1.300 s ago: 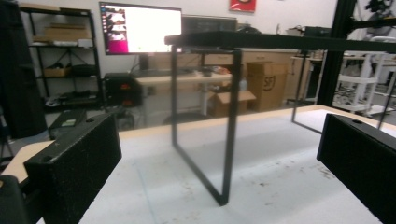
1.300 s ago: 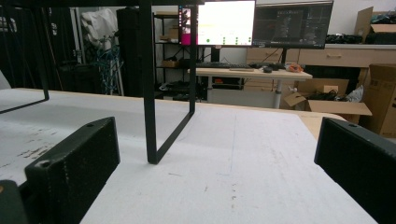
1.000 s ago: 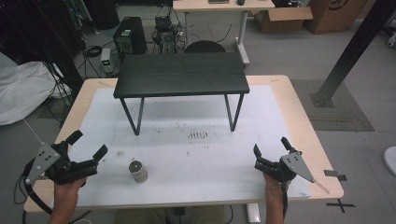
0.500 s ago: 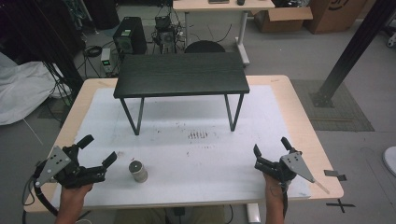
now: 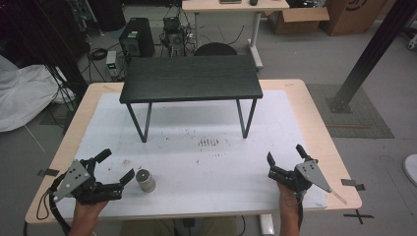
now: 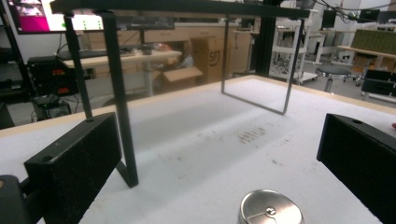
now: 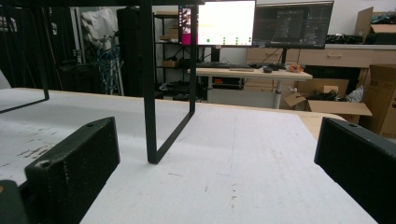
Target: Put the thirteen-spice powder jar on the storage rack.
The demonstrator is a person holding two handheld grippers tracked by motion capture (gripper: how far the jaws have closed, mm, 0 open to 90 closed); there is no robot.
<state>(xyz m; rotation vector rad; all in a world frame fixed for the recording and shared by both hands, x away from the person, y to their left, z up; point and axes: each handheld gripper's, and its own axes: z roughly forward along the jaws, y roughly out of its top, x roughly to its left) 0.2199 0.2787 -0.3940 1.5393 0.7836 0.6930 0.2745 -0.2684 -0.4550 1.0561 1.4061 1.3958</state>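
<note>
The left tool (image 5: 116,168), jaws wide, brackets the small shiny steel can (image 5: 145,180) near-left (seemingly lined up for grasping); the right tool (image 5: 286,157) waits wide, empty.

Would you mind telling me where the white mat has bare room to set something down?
Widest free patch: mid white mat, between the metal can and the right tongs, in front of the black stand. Under the stand is also bare but low. Crowded only near the left tongs, beside the can.
</note>
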